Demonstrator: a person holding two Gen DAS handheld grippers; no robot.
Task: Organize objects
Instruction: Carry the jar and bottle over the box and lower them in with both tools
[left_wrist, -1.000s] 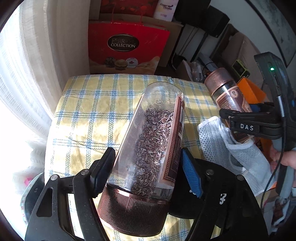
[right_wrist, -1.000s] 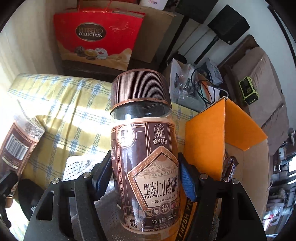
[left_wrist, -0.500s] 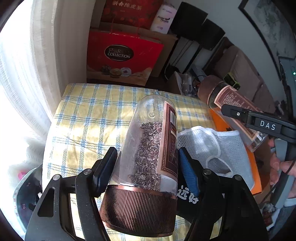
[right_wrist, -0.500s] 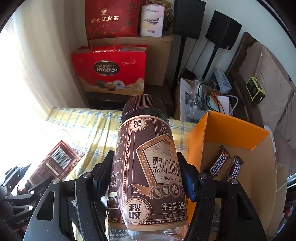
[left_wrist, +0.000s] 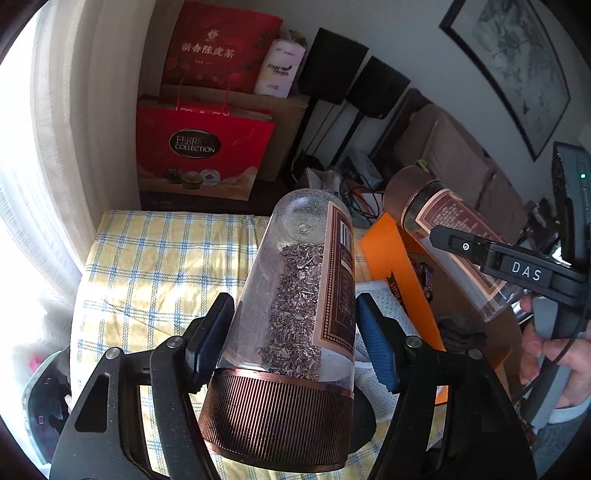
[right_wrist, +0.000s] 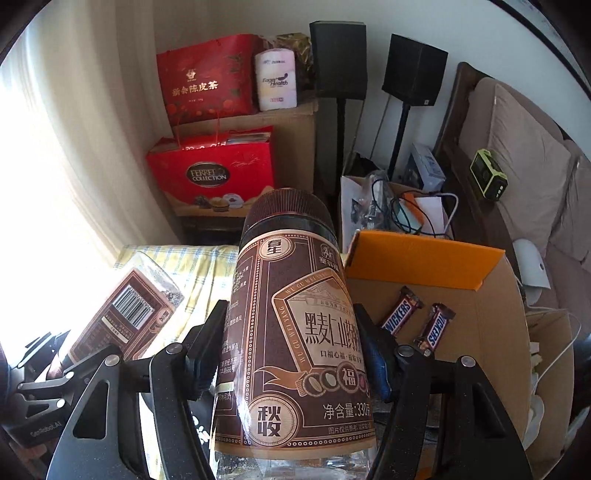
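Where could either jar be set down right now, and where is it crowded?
Free: the checked cloth between the curtain and the left jar, and the box floor beside the two Snickers bars. Crowded: the near edge, where a mesh cloth lies by the box.

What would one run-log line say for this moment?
left hand-held gripper: shut on half-empty jar, lid toward camera | right hand-held gripper: shut on labelled jar | orange box: two Snickers bars

Bright daylight pouring through sheer white curtains (left_wrist: 44, 177) on the left. Plain white wall (right_wrist: 229, 18) behind, framed picture (left_wrist: 517, 70) hanging up right. Two black speakers on stands (right_wrist: 413, 68), brown sofa (right_wrist: 517, 155) off right.
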